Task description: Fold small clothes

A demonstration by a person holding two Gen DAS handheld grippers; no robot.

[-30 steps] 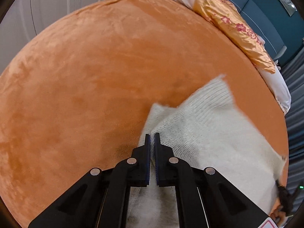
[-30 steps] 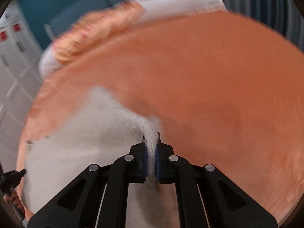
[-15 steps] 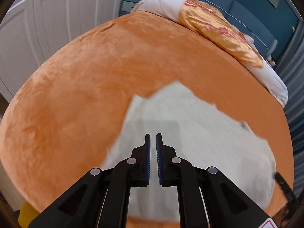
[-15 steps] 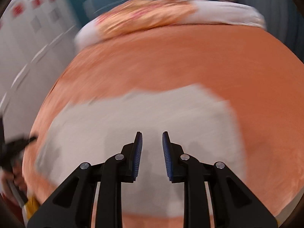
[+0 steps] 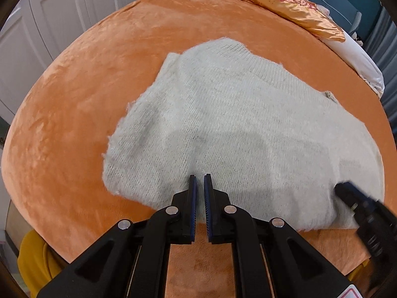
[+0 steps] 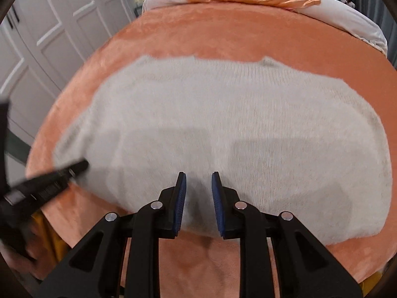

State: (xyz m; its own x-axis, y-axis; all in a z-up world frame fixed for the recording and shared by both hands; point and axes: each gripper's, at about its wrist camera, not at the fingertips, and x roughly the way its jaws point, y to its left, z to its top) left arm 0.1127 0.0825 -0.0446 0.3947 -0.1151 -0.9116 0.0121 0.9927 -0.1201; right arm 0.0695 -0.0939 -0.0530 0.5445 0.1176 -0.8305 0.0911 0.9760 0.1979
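A white fuzzy knit garment [image 5: 235,129] lies flat on the orange bedspread [image 5: 104,57]; it also shows in the right wrist view [image 6: 223,124]. My left gripper [image 5: 200,176] hovers over the garment's near edge, jaws a narrow gap apart, holding nothing. My right gripper [image 6: 197,173] is open and empty above the near edge. The right gripper shows at the lower right of the left wrist view [image 5: 347,188]; the left gripper shows blurred at the left of the right wrist view [image 6: 82,166].
A gold floral pillow [image 5: 285,2] and white bedding [image 5: 357,57] lie at the bed's far end. White closet doors [image 6: 49,24] stand on the left. The orange bedspread [image 6: 223,32] surrounds the garment.
Both grippers let go of the garment and pulled back toward the bed's near edge. The garment now lies spread flat. The right jaws opened wider.
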